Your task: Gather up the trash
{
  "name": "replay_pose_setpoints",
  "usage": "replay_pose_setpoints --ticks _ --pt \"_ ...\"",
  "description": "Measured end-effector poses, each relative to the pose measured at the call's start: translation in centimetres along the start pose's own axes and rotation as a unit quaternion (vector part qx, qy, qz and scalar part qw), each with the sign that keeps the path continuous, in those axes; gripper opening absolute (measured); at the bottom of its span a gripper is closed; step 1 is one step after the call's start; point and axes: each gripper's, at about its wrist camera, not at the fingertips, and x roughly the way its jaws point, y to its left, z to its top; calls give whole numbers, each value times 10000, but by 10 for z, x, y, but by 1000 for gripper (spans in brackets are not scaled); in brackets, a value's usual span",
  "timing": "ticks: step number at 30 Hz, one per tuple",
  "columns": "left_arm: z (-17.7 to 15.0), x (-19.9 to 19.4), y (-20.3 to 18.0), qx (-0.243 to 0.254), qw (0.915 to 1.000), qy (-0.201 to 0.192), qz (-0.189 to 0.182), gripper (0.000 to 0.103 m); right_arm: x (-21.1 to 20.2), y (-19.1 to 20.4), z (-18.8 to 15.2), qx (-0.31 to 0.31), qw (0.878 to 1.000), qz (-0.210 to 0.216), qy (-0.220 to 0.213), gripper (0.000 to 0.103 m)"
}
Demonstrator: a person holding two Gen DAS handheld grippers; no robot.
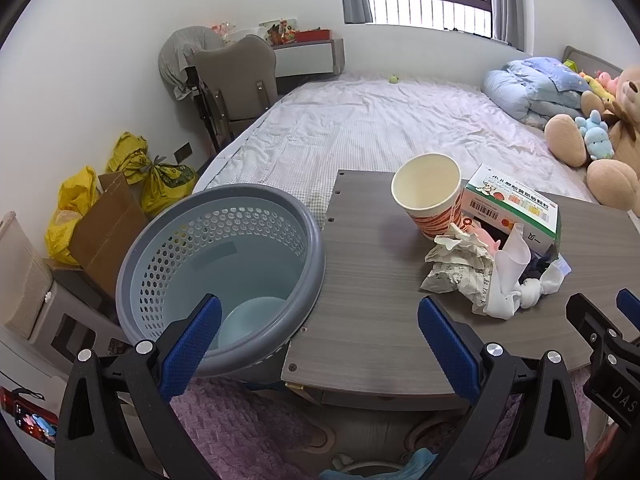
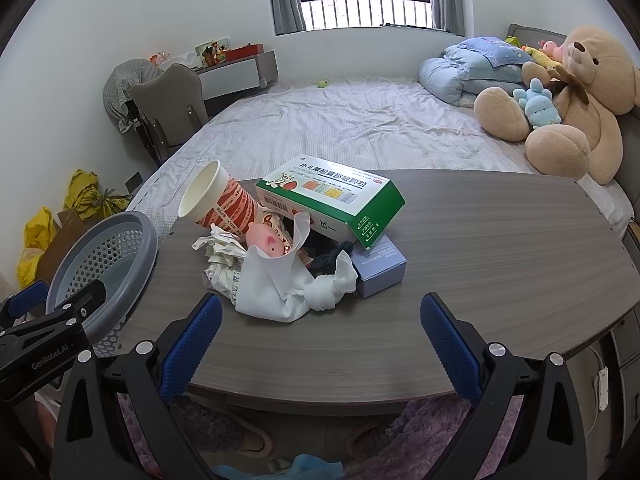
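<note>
A heap of trash lies on the grey wood table (image 2: 480, 248): a paper cup (image 2: 216, 200) tipped on its side, a green and white medicine box (image 2: 332, 200), crumpled paper (image 2: 224, 264), white tissue (image 2: 288, 288), a pink pig toy (image 2: 264, 242) and a pale blue box (image 2: 380, 268). A grey perforated bin (image 1: 224, 264) stands at the table's left edge, holding a pale blue bowl (image 1: 248, 316). My left gripper (image 1: 320, 344) is open, its left finger over the bin's rim. My right gripper (image 2: 320, 340) is open just short of the heap, nothing between its fingers.
Behind the table spreads a bed (image 2: 352, 120) with a blue quilt (image 2: 468, 68) and a big teddy bear (image 2: 580, 96). A chair (image 1: 236, 76) and desk stand at the back left. Yellow bags (image 1: 152, 168) and a cardboard box (image 1: 104, 228) sit on the floor by the wall.
</note>
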Motion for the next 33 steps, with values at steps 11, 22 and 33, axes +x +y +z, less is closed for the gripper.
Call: replay_pose_setpoints --ticks 11,22,33 --pt "2 -4 -1 37 10000 -29 7 97 -3 -2 0 22 10000 10 -32 95" --pt "1 -5 -1 35 10000 -39 7 97 -6 -2 0 41 10000 30 -61 95" --pt "0 -5 -2 37 10000 -40 11 97 -6 -3 0 47 10000 29 -56 95"
